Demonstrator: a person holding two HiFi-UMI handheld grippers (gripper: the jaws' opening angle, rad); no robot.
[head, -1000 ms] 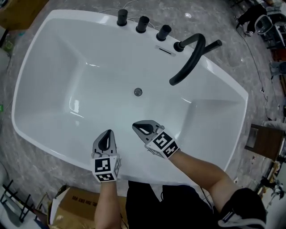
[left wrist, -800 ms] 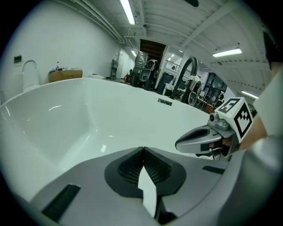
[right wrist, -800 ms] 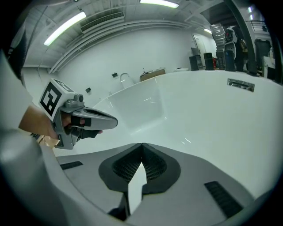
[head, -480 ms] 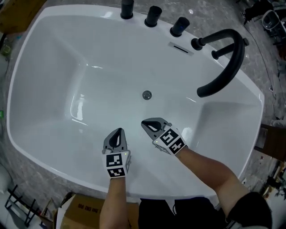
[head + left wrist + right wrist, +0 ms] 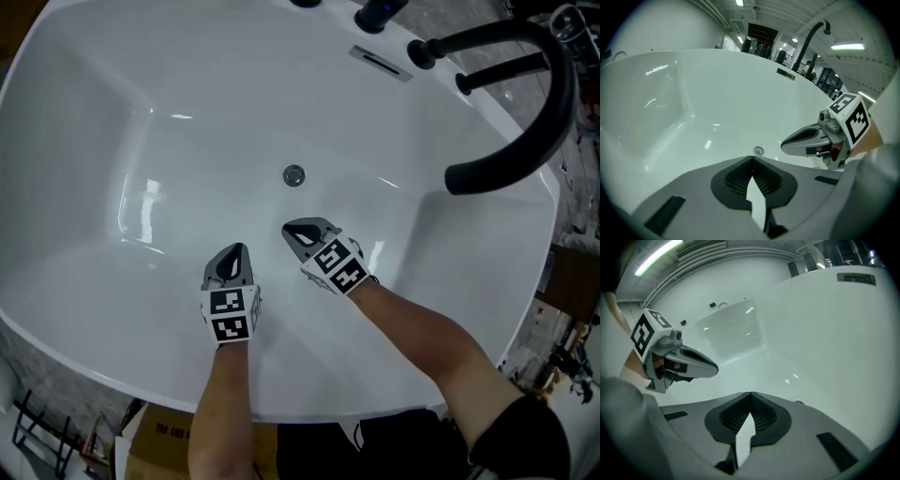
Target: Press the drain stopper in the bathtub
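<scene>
Two clenched, empty tongs are hovering inside the bathtub (image 5: 112, 319): left tongs (image 5: 238, 247) nearer, right tongs (image 5: 290, 228) just short of the drain stopper (image 5: 294, 175) sitting centre-floor. Open white floor is lying all round, black spout (image 5: 539, 127) overhanging far right.

Glossy white bathtub (image 5: 112, 112), shiny metal drain stopper (image 5: 294, 175), matt black faucet (image 5: 525, 122)
</scene>
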